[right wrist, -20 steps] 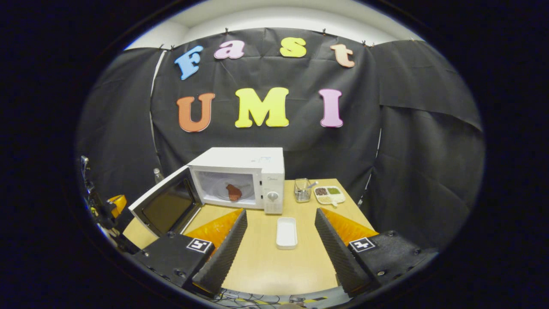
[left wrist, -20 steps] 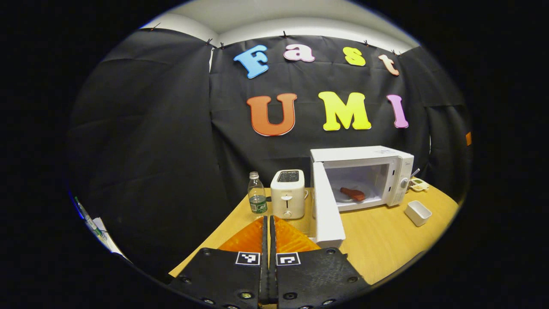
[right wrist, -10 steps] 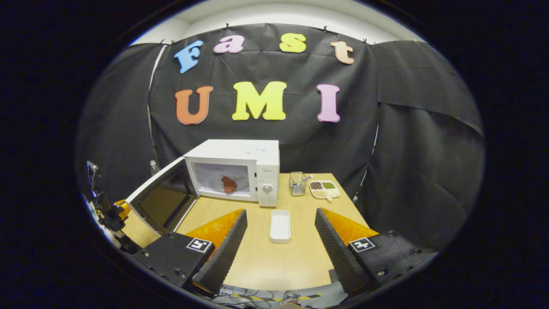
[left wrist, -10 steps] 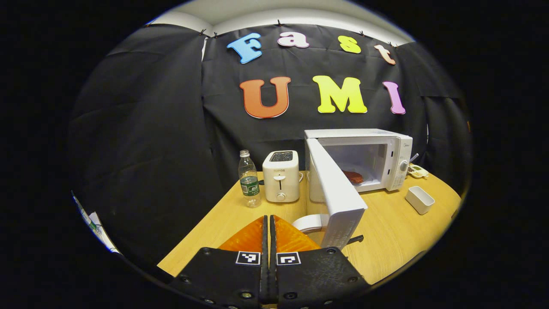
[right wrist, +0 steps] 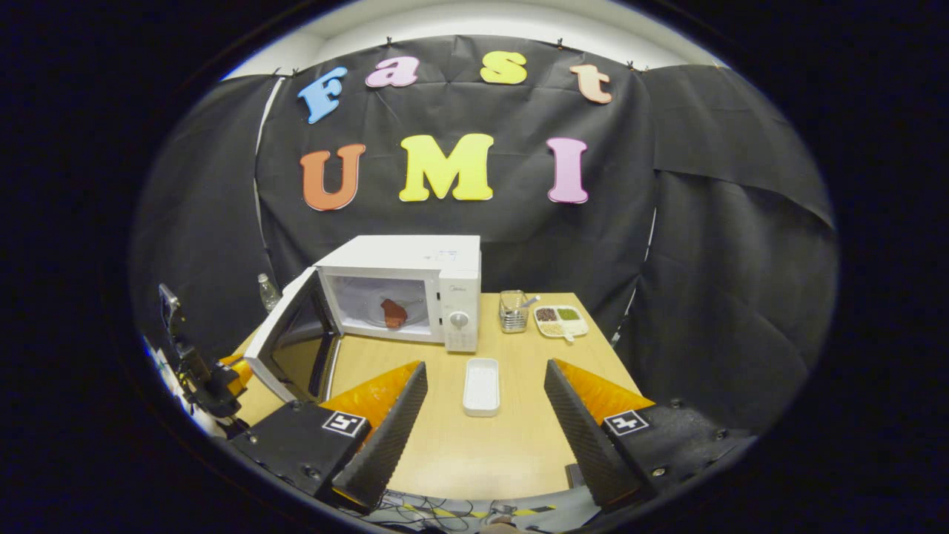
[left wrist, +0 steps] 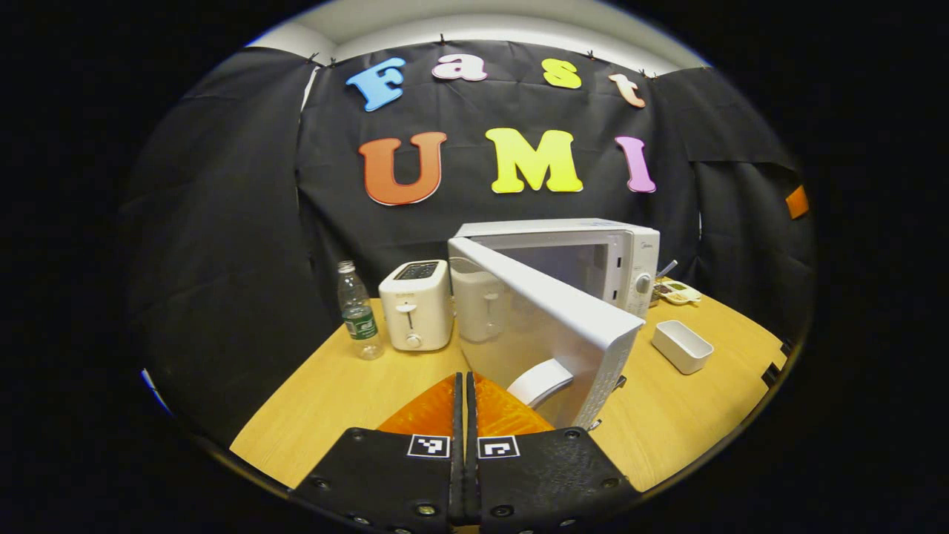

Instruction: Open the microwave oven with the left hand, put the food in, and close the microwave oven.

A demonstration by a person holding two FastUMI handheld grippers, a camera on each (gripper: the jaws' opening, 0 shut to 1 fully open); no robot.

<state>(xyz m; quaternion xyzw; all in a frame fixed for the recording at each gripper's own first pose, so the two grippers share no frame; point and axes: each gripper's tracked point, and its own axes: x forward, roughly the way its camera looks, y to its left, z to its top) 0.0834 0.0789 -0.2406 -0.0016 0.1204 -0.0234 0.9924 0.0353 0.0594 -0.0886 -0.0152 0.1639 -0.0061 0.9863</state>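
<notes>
**Microwave door half swung, food on the turntable**

The left gripper [left wrist: 465,386] sits low over the counter [left wrist: 334,393], fingers pressed together with nothing between them, its tips just beside the outer face of the microwave door [left wrist: 541,326]. The right gripper [right wrist: 482,404] hangs level above the near counter edge, jaws spread wide and empty, a white tray [right wrist: 481,386] lying between them farther off. The white microwave [right wrist: 415,285] stands at the back of the counter, its door angled partway out. Inside, the reddish-brown food [right wrist: 393,313] rests on the glass plate. A toaster [left wrist: 415,305] and a water bottle [left wrist: 357,311] stand left of the microwave.
</notes>
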